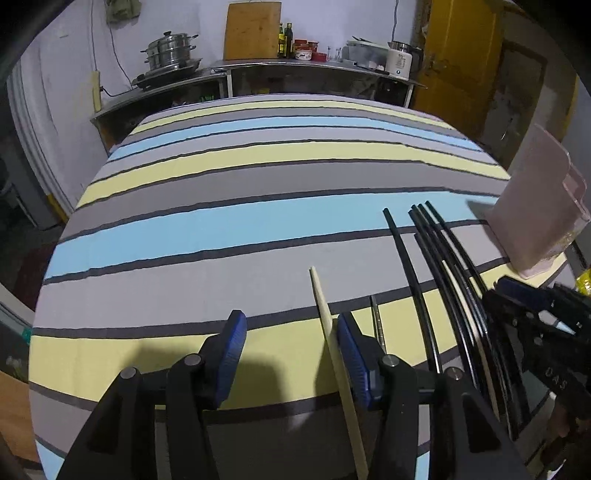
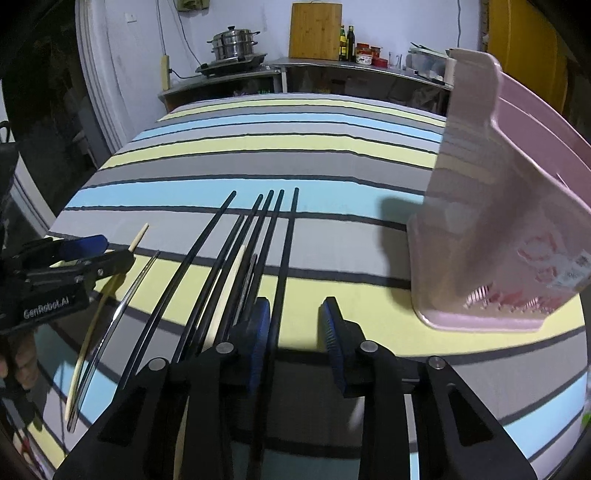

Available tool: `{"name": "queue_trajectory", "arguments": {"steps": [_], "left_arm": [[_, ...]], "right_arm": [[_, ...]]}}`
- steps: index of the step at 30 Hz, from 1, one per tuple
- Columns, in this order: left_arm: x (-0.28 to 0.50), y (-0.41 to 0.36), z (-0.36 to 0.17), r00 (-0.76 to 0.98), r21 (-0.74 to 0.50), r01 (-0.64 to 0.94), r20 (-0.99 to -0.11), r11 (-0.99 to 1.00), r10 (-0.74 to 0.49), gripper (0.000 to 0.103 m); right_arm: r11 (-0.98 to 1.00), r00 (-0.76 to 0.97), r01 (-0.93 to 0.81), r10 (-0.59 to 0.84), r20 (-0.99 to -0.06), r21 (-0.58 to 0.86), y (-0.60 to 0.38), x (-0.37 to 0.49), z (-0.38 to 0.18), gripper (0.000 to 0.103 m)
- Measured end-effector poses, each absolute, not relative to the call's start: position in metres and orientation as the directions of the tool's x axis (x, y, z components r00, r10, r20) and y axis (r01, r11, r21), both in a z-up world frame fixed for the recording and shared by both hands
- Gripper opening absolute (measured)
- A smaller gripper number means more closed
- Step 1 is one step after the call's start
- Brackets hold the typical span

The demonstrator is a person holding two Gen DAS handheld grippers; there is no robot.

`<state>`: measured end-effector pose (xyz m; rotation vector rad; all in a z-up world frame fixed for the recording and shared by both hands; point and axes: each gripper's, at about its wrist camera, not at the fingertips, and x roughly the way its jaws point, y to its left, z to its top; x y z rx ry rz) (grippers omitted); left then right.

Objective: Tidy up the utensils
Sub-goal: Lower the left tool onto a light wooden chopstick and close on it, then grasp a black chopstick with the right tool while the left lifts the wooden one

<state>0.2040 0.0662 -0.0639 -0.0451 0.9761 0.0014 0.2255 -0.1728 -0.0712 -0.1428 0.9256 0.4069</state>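
On the striped tablecloth [image 1: 221,236], a pale wooden chopstick [image 1: 325,310] lies between the pads of my left gripper [image 1: 293,356]. It runs along the inner face of the right pad, and the left pad stands well away from it, so the jaws are open. A thin metal chopstick [image 1: 377,321] lies just right of that pad. My right gripper [image 2: 295,332] is open over several black chopsticks [image 2: 218,229]. One black chopstick [image 2: 291,229] runs between its pads, close to the left one. A second pale chopstick [image 2: 231,284] lies among the black ones. A pink utensil holder [image 2: 498,221] stands upright to the right.
The table's far edge meets a steel counter [image 2: 332,66] with a steamer pot [image 2: 232,44], a wooden cutting board [image 2: 314,29] and bottles. A yellow door [image 1: 461,55] is at the back right. The left gripper [image 2: 99,254] shows at the left edge of the right wrist view.
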Motion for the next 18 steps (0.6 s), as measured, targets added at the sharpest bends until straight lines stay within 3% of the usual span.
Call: {"name": "queue_trajectory", "arguments": {"steps": [4, 9, 13, 18], "left_arm": [[0.204, 0.064, -0.063, 0.556, -0.025, -0.025, -0.831, 0.999, -0.006, 0.047], [0.207, 0.061, -0.062, 0.555, -0.016, 0.001, -0.831, 1.0, -0.014, 0.024], [0.213, 0.061, -0.062, 0.55, -0.026, 0.015, -0.834, 1.0, -0.03, 0.015], [0.222, 0.065, -0.061, 0.542, -0.063, 0.027, -0.838, 0.998, -0.068, 0.007]], "right_arm": [[0.914, 0.524, -0.405, 0.259, -0.811, 0.03, -0.166, 0.234, -0.071, 0.026], [0.913, 0.516, -0.407, 0.249, -0.819, 0.021, -0.159, 0.244, -0.071, 0.025], [0.913, 0.506, -0.407, 0.242, -0.828, 0.019, -0.154, 0.253, -0.07, 0.023], [0.904, 0.485, -0.427, 0.249, -0.838, 0.022, -0.146, 0.262, -0.068, 0.008]]}}
